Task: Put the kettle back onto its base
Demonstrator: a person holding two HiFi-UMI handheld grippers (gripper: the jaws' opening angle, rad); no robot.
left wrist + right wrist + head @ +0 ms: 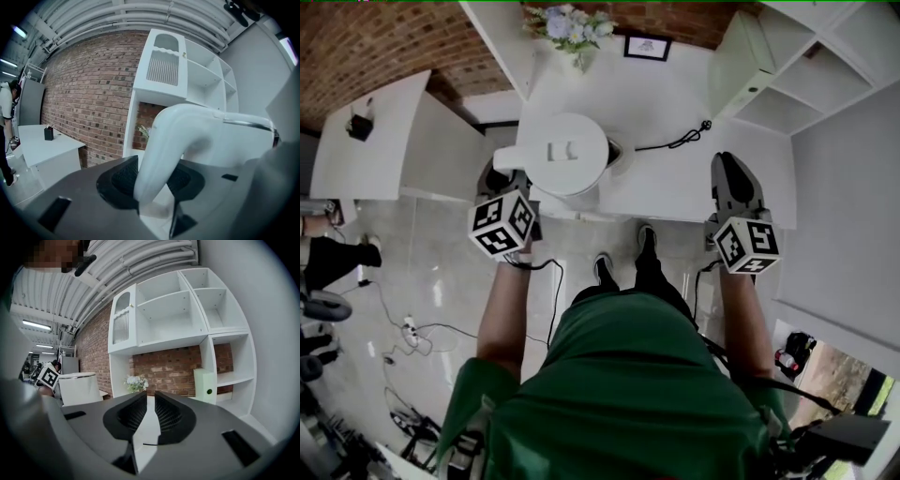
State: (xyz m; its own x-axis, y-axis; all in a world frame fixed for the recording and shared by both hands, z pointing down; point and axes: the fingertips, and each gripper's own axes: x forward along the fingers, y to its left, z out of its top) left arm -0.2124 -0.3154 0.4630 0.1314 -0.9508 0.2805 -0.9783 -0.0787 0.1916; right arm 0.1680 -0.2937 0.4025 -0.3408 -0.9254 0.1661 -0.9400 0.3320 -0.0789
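Note:
The white kettle [567, 155] hangs over the left part of the white table [694, 192], its lid facing up. My left gripper [508, 171] is shut on the kettle's handle [161, 150], which runs between the two dark pads [123, 180]. A dark edge of the base [622, 155] peeks out just right of the kettle, and its black cord [680, 141] trails off to the right. My right gripper [732, 164] hovers over the table's right side. Its jaws are almost together, with nothing between them [150, 411]. From there the kettle [79, 387] shows at the left.
A vase of flowers [572, 28] and a small framed picture [647, 47] stand at the back of the table. White shelving [187, 319] lines the brick wall, with a pale box [205, 386] on the table below it. Another white table [366, 141] stands to the left, and cables lie on the floor.

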